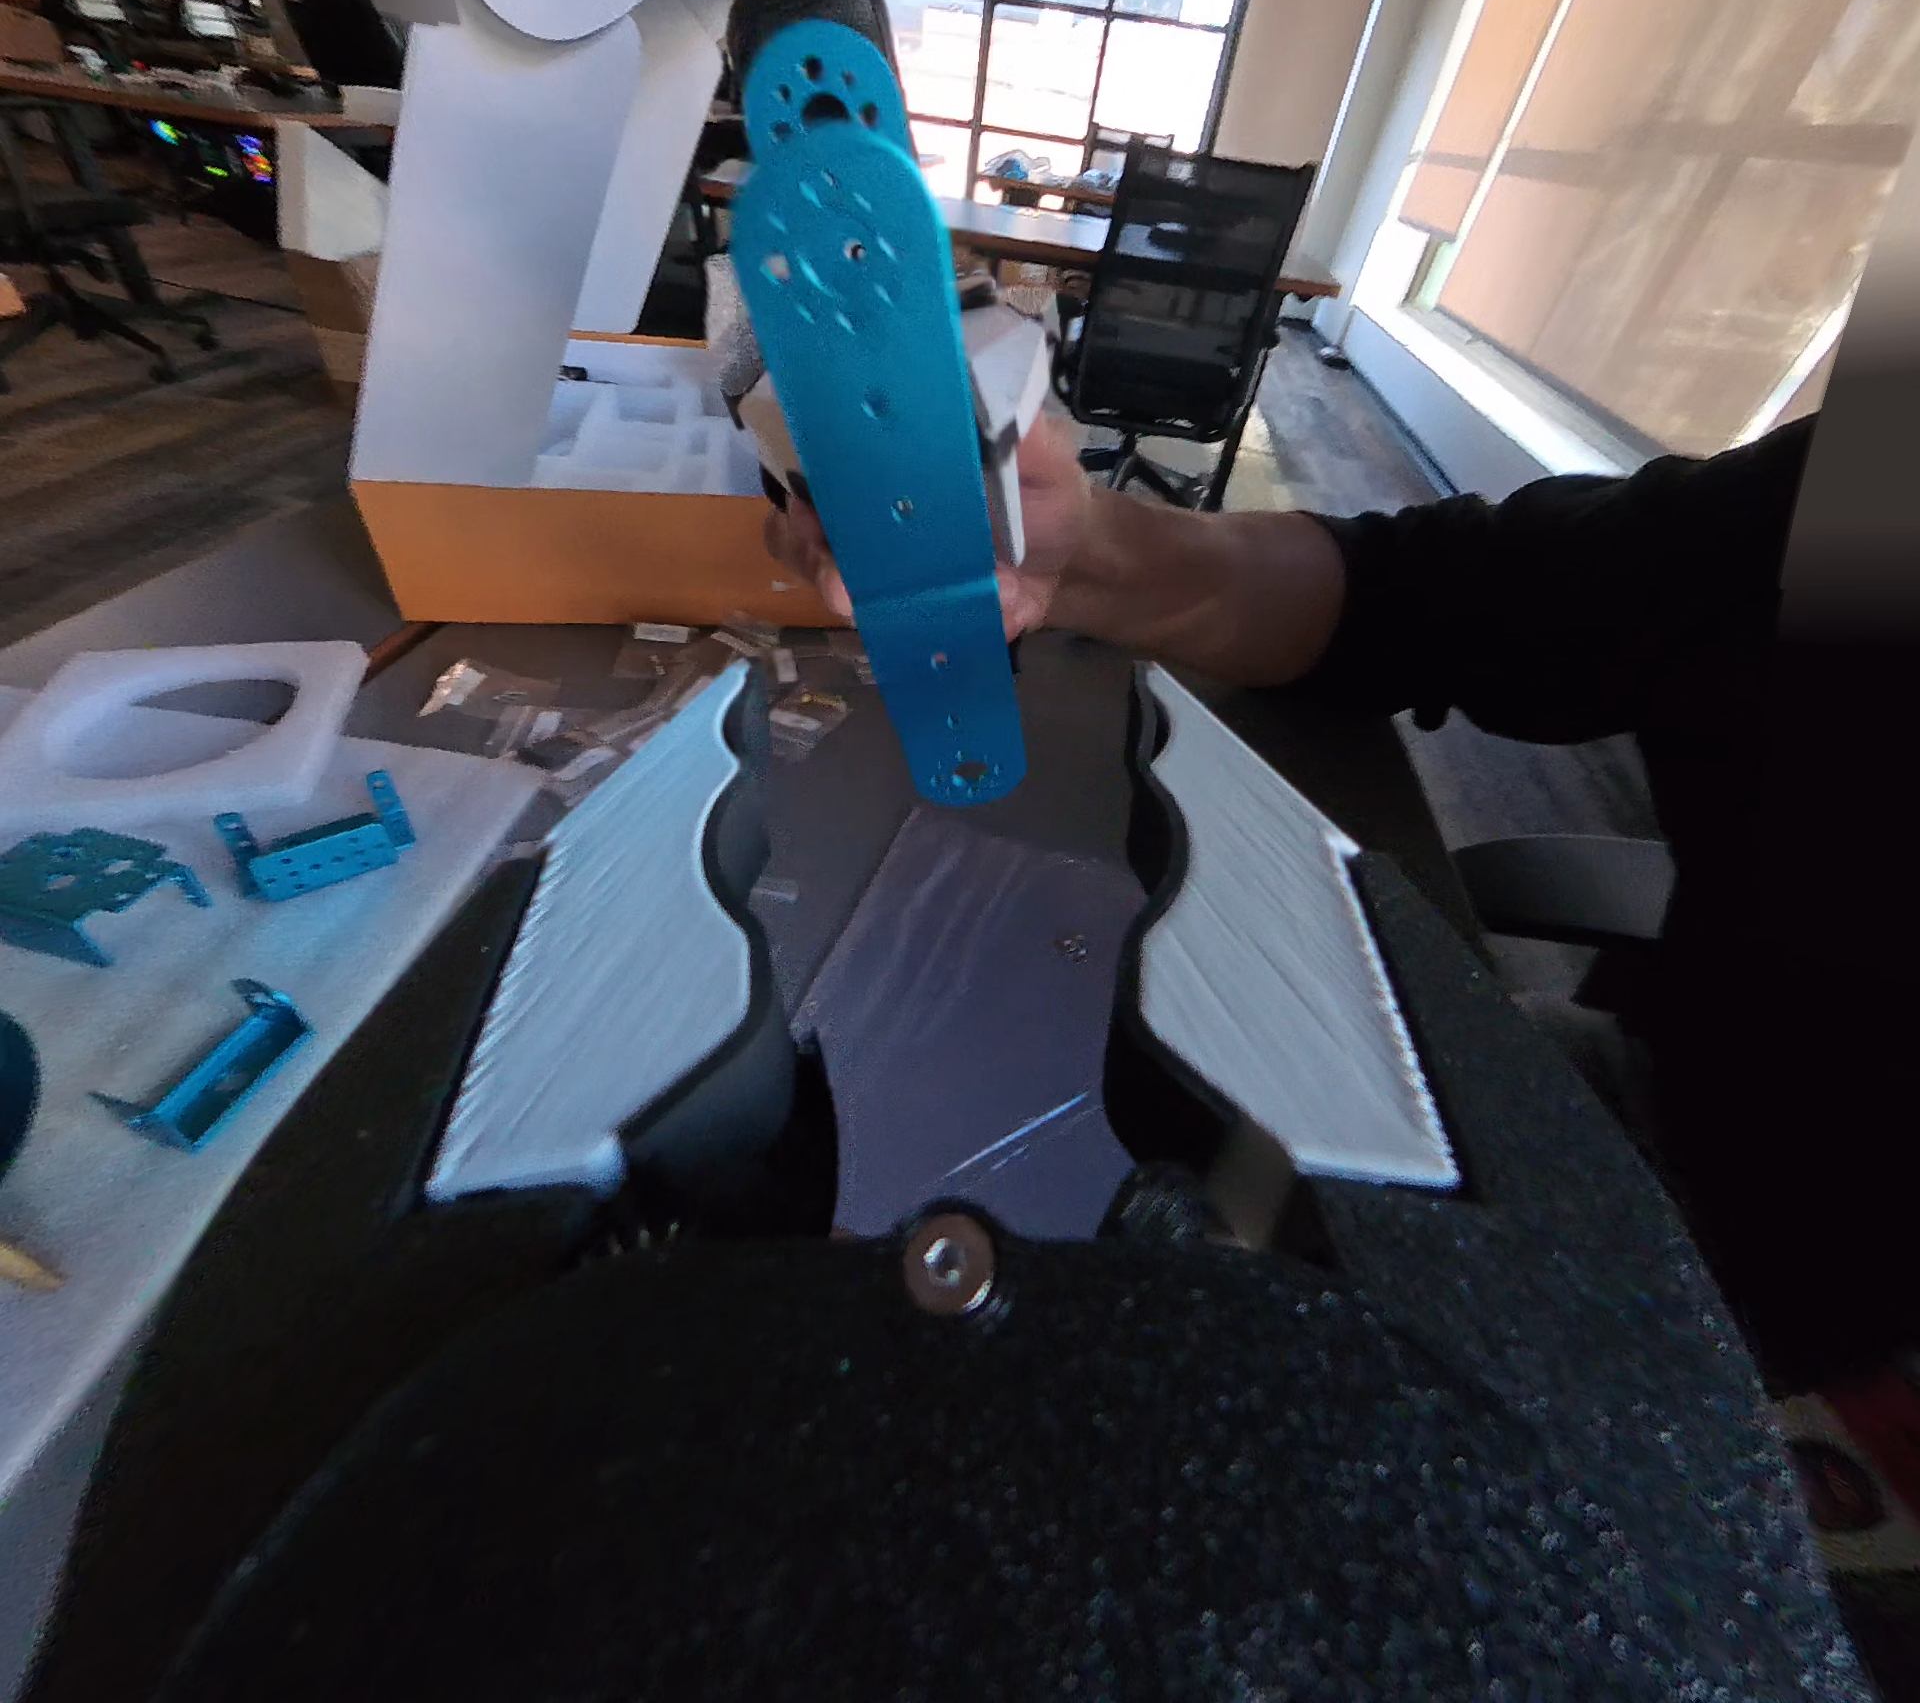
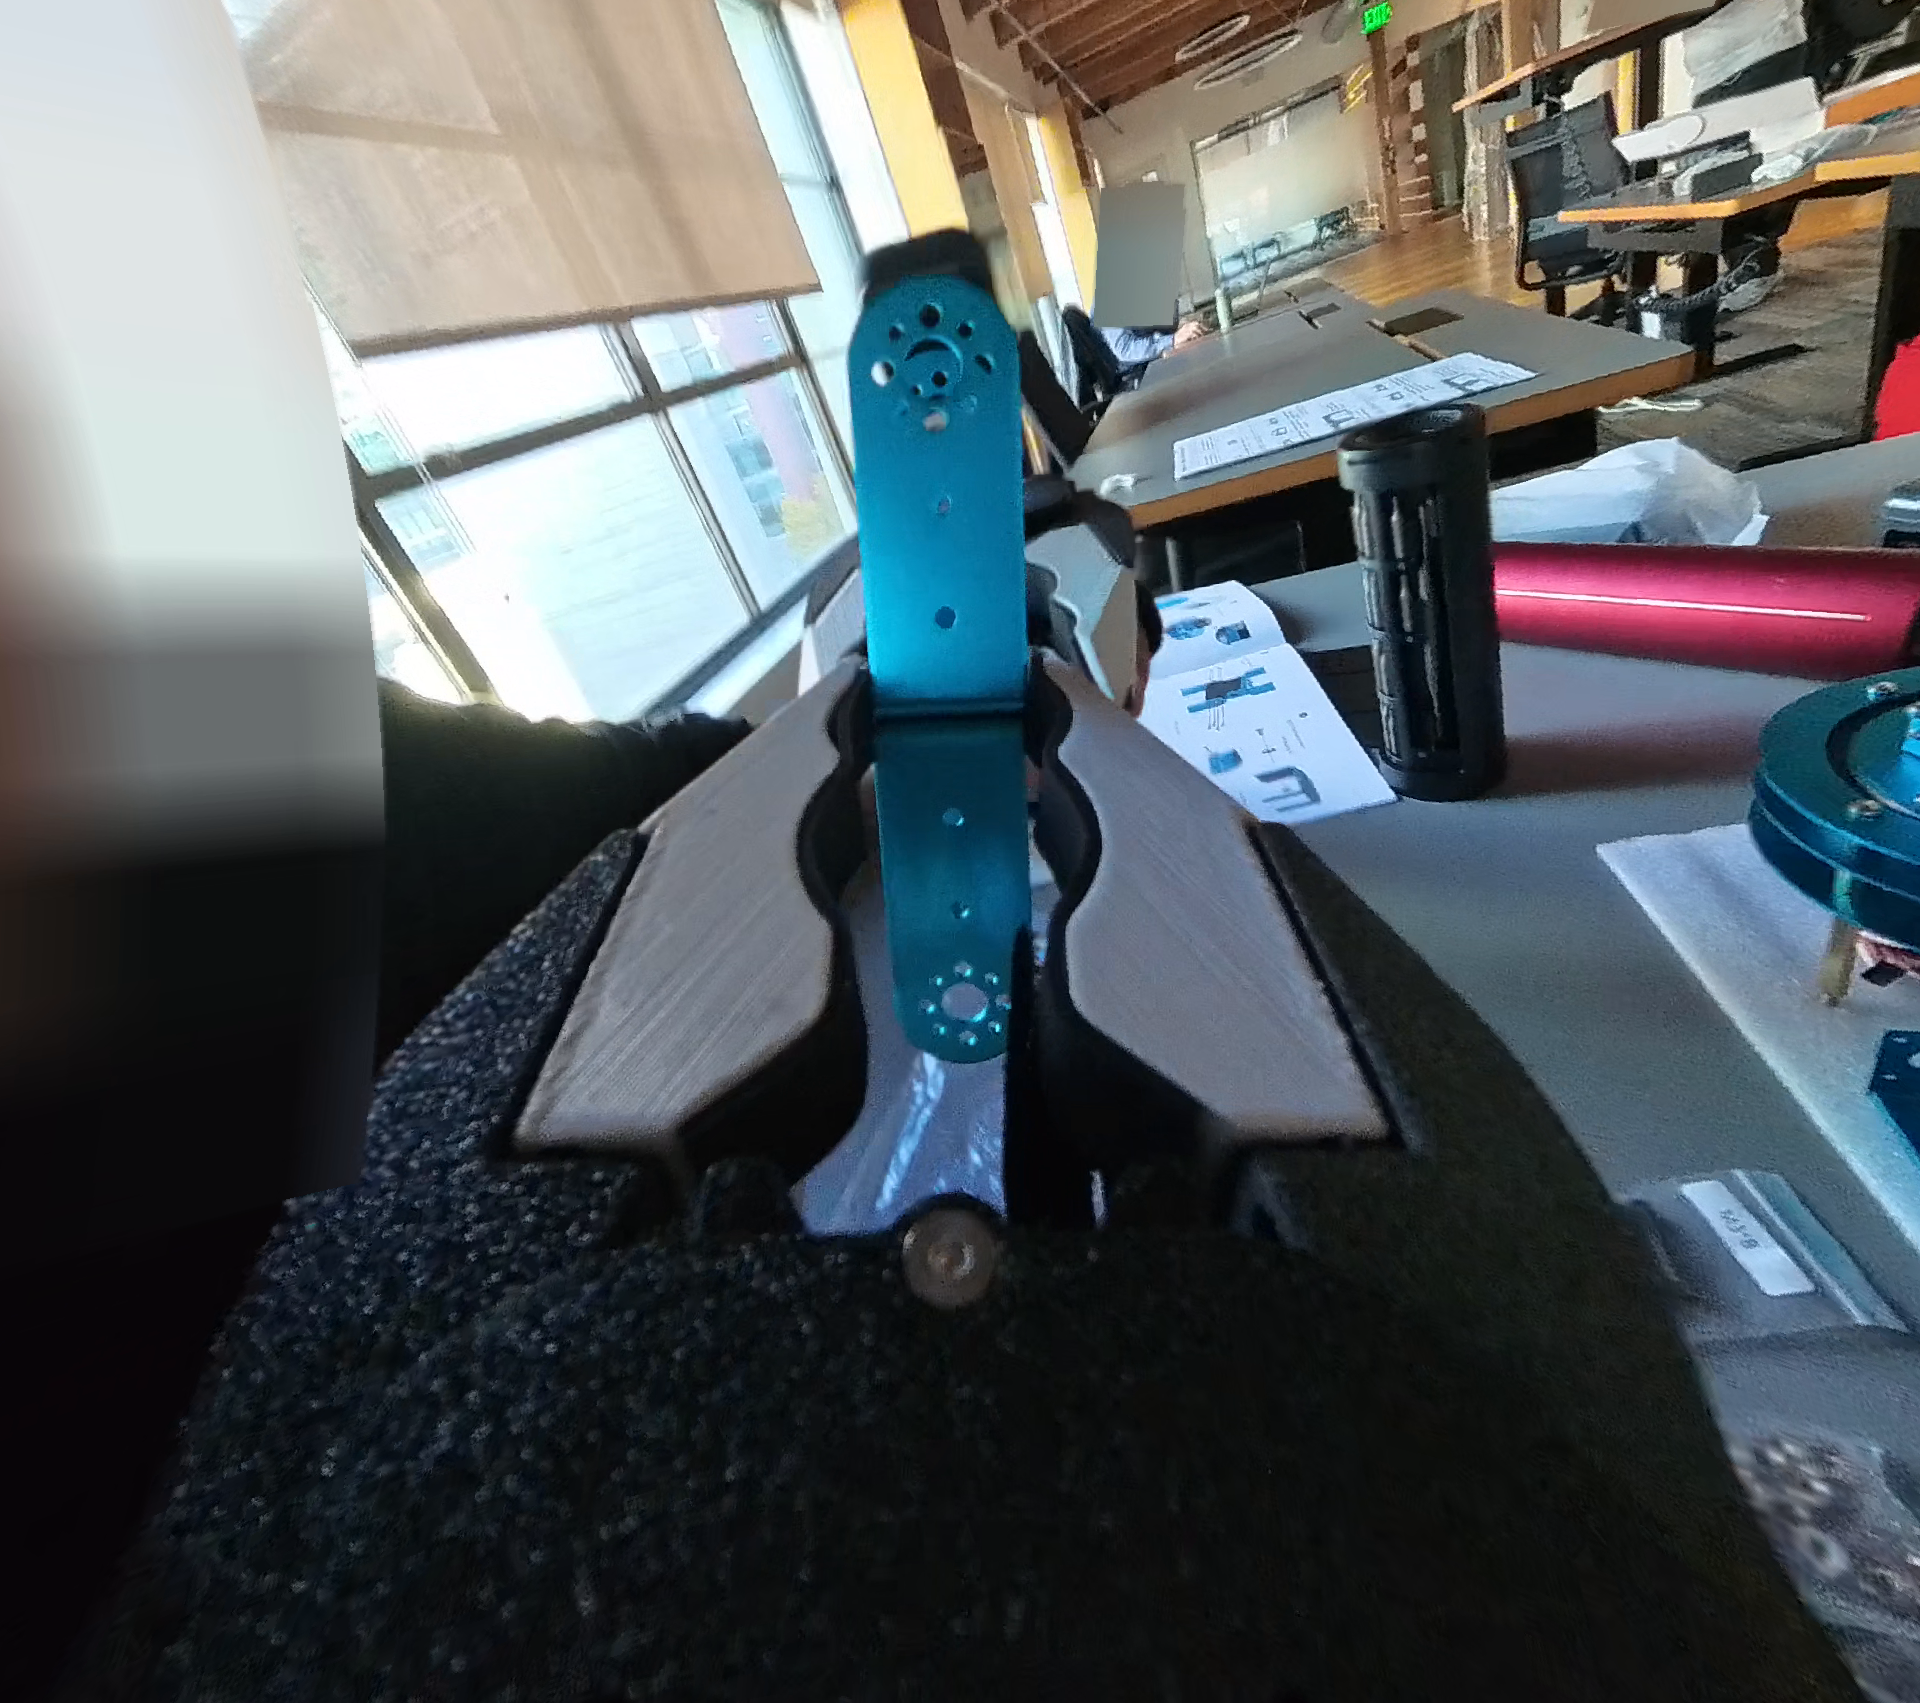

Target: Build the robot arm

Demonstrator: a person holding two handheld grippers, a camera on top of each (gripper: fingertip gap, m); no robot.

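Right gripper (image 2: 948, 739) clamps blue bracket (image 2: 940, 573) upright at its bend. Left gripper (image 1: 940, 697) gapes empty (smaller blue brackets (image 1: 312, 843) lie left).

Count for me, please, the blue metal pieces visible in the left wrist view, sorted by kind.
long blue bracket, held in the right gripper: 1
small blue brackets on the foam sheet: 3
Total: 4
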